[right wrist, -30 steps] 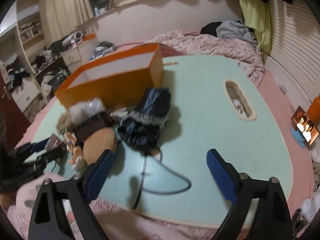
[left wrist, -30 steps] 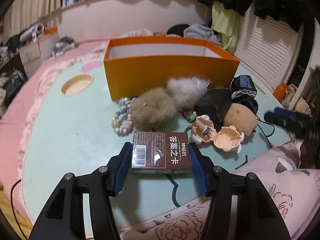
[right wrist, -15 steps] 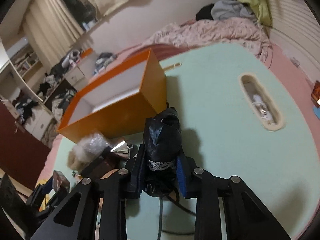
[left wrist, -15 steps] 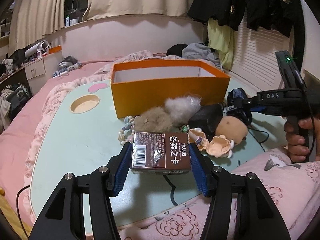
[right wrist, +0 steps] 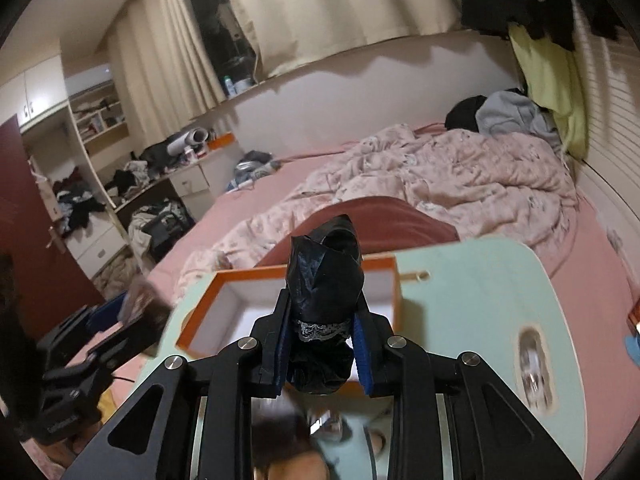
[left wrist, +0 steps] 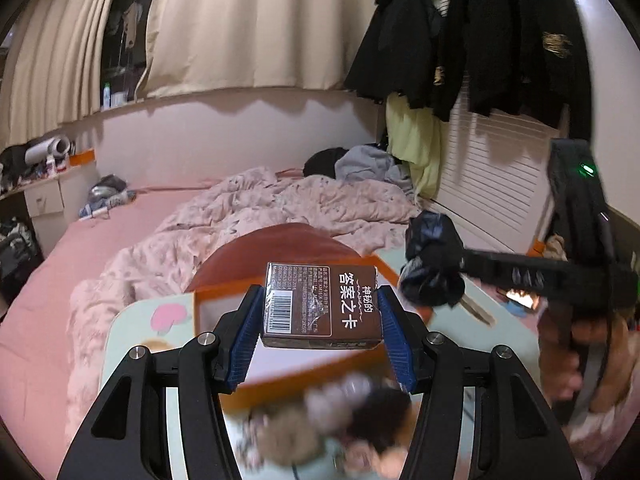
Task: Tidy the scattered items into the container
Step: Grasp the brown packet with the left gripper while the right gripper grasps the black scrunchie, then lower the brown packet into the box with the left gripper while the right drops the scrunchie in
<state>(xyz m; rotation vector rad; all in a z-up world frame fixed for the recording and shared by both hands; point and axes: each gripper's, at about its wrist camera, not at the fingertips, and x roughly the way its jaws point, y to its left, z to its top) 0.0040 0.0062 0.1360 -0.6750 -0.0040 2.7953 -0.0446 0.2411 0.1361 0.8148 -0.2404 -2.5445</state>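
Observation:
My left gripper (left wrist: 320, 305) is shut on a brown card box with white Chinese lettering (left wrist: 320, 312) and holds it in the air in front of the orange container (left wrist: 224, 290). My right gripper (right wrist: 322, 322) is shut on a black cloth bundle with a lace trim (right wrist: 324, 280), held up before the orange container's (right wrist: 208, 300) open white inside. In the left wrist view the same black bundle (left wrist: 432, 264) hangs at the right, with a person's hand (left wrist: 580, 344) on the tool. Blurred fluffy pompoms (left wrist: 332, 400) and other small items lie below on the table.
The pale green table (right wrist: 480, 300) has an oval cut-out (right wrist: 532, 364) at the right. A pink bed with a rumpled quilt (right wrist: 440, 176) lies behind it. Dark clothes (left wrist: 500, 40) hang at the upper right. Cluttered shelves (right wrist: 100, 184) stand at the left.
The right gripper closed on the black bundle and lifted it. The left gripper rose with the brown box. Both now hang high by the orange container, and the table items have dropped low in view.

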